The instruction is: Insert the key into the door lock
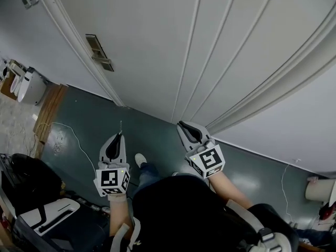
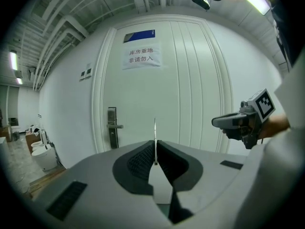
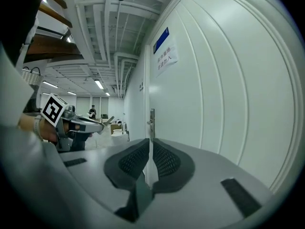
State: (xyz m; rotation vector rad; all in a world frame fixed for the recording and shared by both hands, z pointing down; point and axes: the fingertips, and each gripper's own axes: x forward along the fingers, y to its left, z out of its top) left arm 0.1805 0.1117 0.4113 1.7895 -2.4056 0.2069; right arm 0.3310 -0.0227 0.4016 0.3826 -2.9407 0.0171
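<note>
Key (image 2: 155, 133) pinched upright in left gripper (image 2: 156, 147) jaws; door lock (image 2: 112, 127) ahead-left, well apart; right gripper (image 3: 149, 144) clenched, empty.

Left tongs (image 1: 118, 136), right tongs (image 1: 182, 125): grey shells, black ribbed pads (image 2: 138, 161), black-white marker cubes (image 1: 112, 181); dark top (image 1: 178, 209).

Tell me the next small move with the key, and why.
Probably carry the left gripper forward and leftward, toward the lock plate. The key is pinched between its fingers, blade pointing ahead, but the lock plate sits left of the blade and the door is not yet within touch.
</note>
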